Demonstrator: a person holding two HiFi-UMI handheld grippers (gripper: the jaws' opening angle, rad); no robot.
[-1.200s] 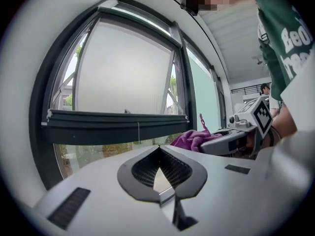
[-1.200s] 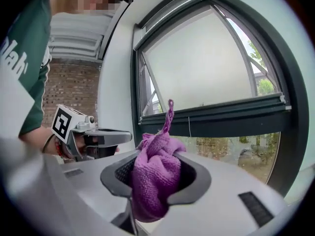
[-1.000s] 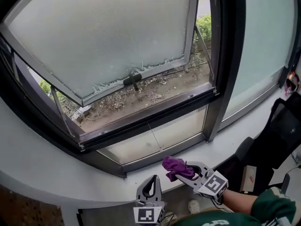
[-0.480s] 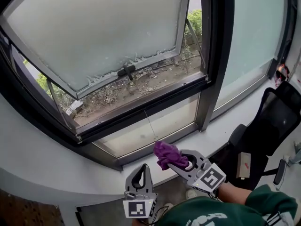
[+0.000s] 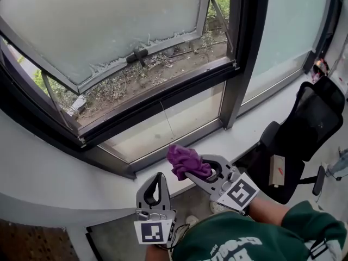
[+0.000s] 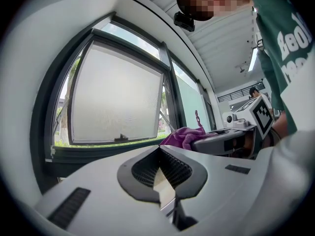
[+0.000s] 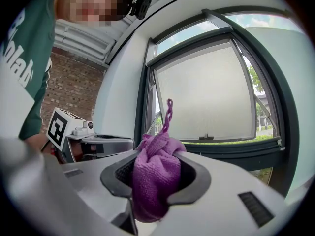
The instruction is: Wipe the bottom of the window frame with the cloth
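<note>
A purple cloth [image 5: 184, 163] is bunched between the jaws of my right gripper [image 5: 197, 170], which is shut on it below the white sill [image 5: 65, 184]. In the right gripper view the cloth [image 7: 153, 173] fills the jaws, with a twisted loop standing up. My left gripper [image 5: 158, 177] hangs just left of it, shut on nothing, its tips meeting [image 6: 158, 149]. The dark bottom rail of the window frame [image 5: 157, 95] runs above both grippers, well apart from the cloth. The frosted sash [image 5: 98, 20] is tilted outward.
Behind the open sash lies a ledge with dry debris [image 5: 141, 75]. A fixed glass panel [image 5: 163, 125] sits under the rail, and a dark mullion [image 5: 244, 53] divides it from another pane. A black office chair [image 5: 299, 129] stands at the right.
The window has slid up and to the left in the head view, and both grippers sit a little higher and further left. The cloth stays clamped in the right gripper.
</note>
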